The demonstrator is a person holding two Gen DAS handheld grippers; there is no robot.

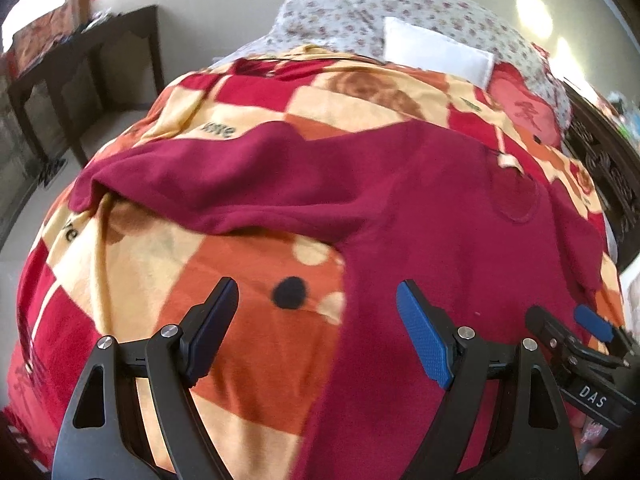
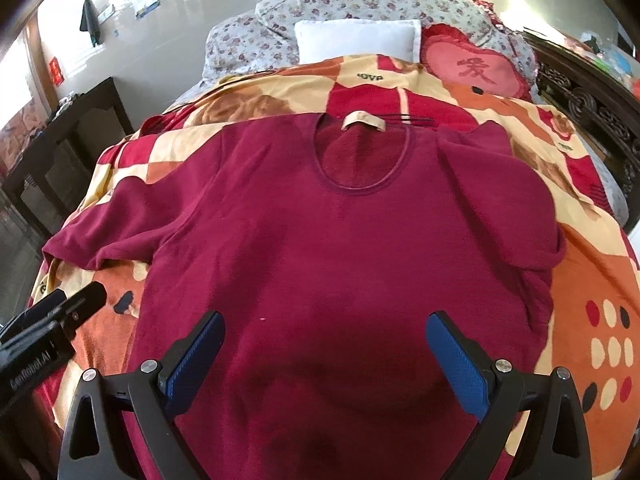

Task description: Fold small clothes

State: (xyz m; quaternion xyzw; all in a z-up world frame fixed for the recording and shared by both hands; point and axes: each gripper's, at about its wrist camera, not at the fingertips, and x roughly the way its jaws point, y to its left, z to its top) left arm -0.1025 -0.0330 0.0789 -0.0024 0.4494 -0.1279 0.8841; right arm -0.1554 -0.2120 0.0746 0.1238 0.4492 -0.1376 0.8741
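Observation:
A dark red short-sleeved shirt (image 2: 320,232) lies flat, front up, on a red, orange and cream blanket (image 2: 600,288); its neckline and beige label (image 2: 364,122) point away from me. My right gripper (image 2: 324,328) hovers open above the shirt's lower body, nothing between its fingers. My left gripper (image 1: 316,300) is open too, over the blanket at the shirt's left hem edge, with the left sleeve (image 1: 192,184) stretched out ahead of it. In the left wrist view the right gripper (image 1: 560,320) shows at the right edge; in the right wrist view the left gripper (image 2: 76,300) shows at the far left.
The blanket covers a bed. At its head lie a floral duvet (image 2: 360,0), a white pillow (image 2: 356,40) and a red heart cushion (image 2: 476,68). A dark wooden table (image 2: 68,148) stands left of the bed and a carved dark bed frame (image 2: 580,104) runs along the right.

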